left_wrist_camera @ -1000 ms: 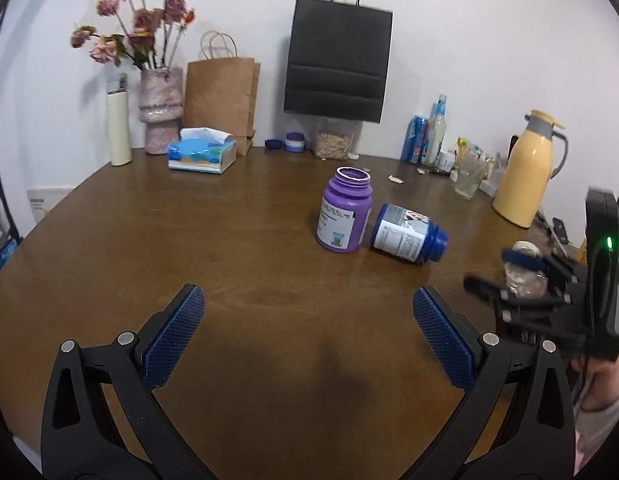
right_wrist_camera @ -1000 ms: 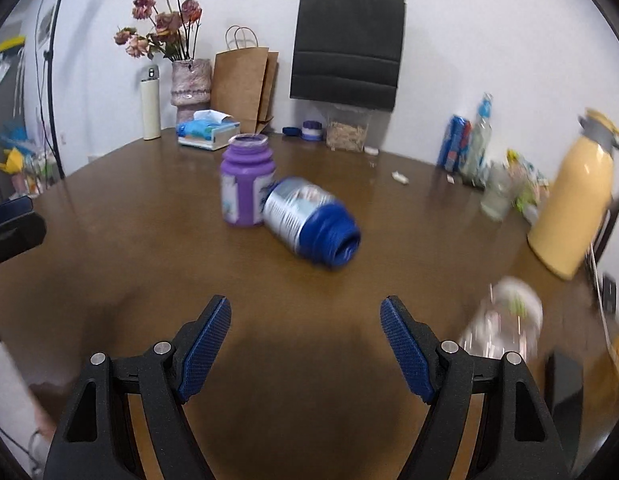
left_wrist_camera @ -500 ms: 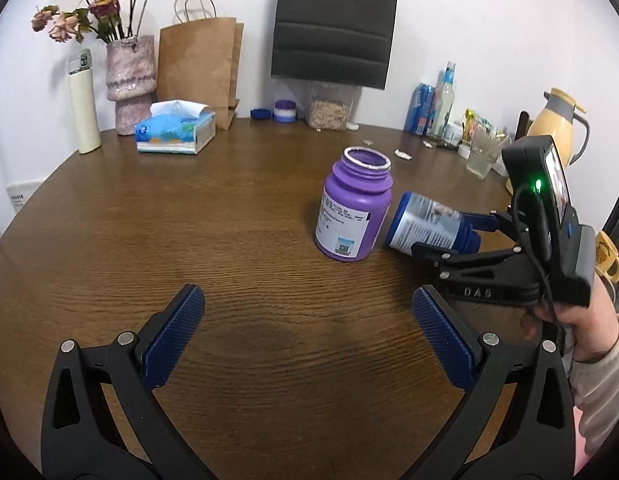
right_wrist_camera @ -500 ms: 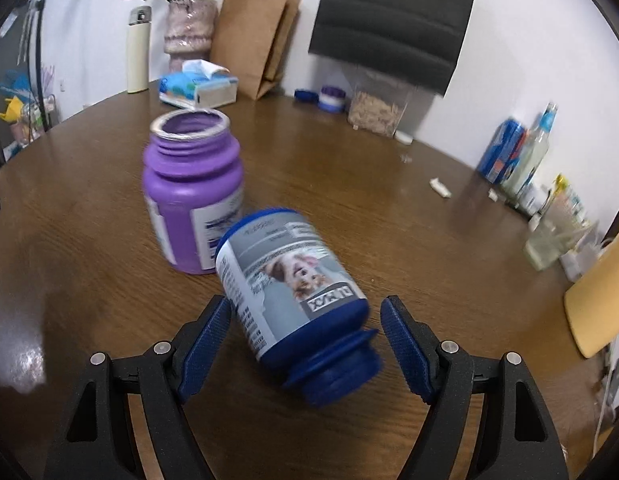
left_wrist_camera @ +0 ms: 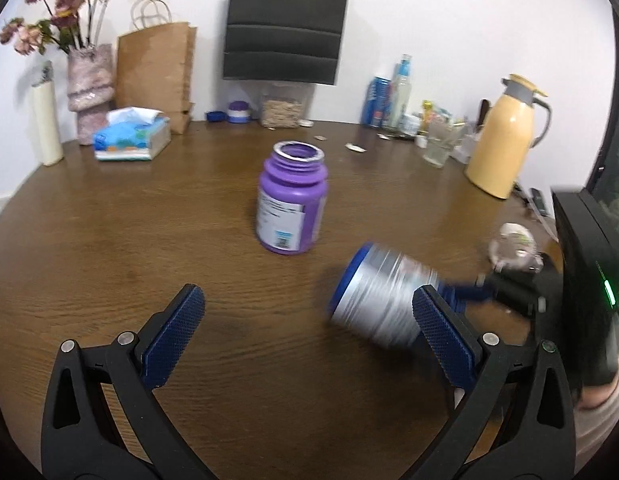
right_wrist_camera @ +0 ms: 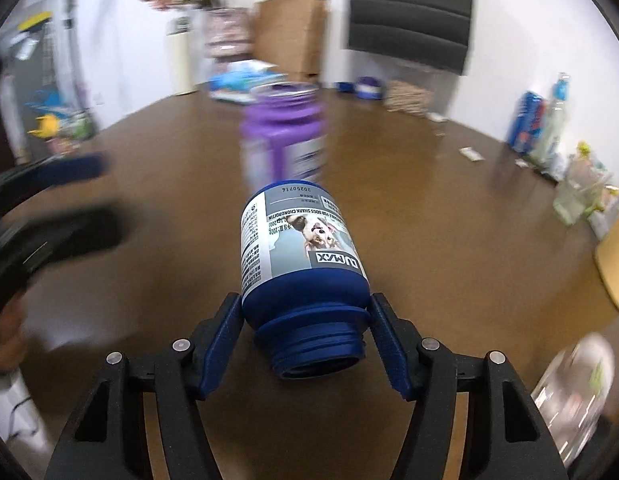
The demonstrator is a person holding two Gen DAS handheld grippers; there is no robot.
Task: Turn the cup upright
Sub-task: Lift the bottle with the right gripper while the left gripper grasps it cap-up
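Two jars: one blue [right_wrist_camera: 301, 264], one purple [left_wrist_camera: 292, 197].

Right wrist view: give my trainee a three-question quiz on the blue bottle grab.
1. True or false: the right tool is shut on the blue bottle.
2. The blue bottle's open mouth points: A) toward the camera, B) toward the purple bottle, C) straight up.
3. Fill in: the left tool is ____ and holds nothing.

Key: 1 true; 2 A; 3 open.
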